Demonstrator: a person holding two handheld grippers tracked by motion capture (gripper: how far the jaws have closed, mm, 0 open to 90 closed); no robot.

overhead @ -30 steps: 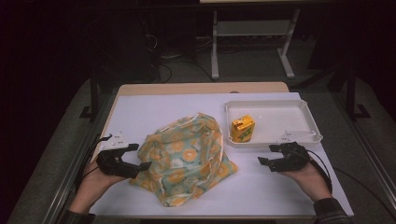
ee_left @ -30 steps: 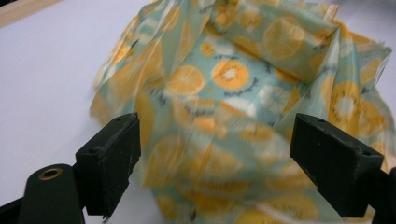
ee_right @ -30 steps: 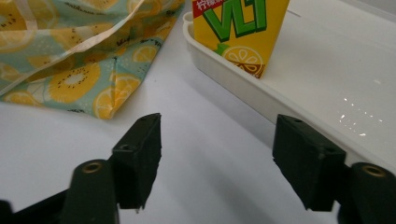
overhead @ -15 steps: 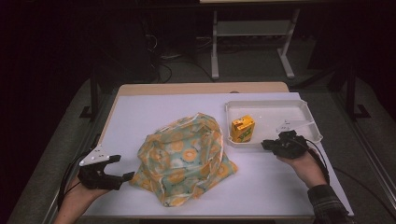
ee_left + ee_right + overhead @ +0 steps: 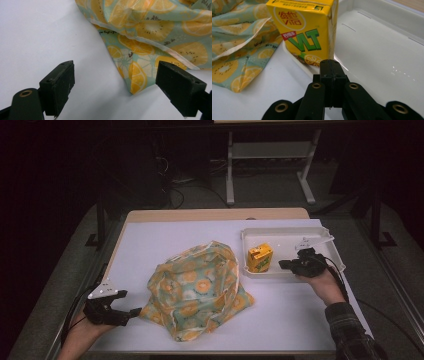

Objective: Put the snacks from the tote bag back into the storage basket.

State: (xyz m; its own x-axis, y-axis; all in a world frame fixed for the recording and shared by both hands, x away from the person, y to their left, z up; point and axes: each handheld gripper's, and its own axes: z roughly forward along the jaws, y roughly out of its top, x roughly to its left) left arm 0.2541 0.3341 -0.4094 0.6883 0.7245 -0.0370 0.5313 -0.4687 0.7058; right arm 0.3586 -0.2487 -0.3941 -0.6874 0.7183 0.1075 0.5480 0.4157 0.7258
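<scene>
Left tool point(image 5: 117, 82) stands wide, jaws empty, low over the white surface point(image 5: 165, 245); the corner of the lemon-print cloth bag point(image 5: 140, 75) lies just ahead of it, nearer its right jaw, touching neither. Right tool point(image 5: 329, 72) has just been closing and is now fully closed on nothing, its joined tips just short of the yellow lemon-tea carton point(image 5: 304, 32), which stands upright directly ahead at the near-left end of the white tray point(image 5: 382, 47). In the high view the bag point(image 5: 200, 290) is heaped between the left tool point(image 5: 131, 312) and the right tool point(image 5: 284, 264), well apart from the latter, with the carton point(image 5: 259, 257) beside it in the tray point(image 5: 330, 240). The step in hand is judged to be taking hold of the bag's edge: advance the left tool so the hemmed corner sits squarely between both pads before closing, keeping the lower jaw flat to the surface so that the thin fabric is not pushed away. The bag is soft, crumpled pale-green cloth printed with orange citrus slices, edged by a white hem.
</scene>
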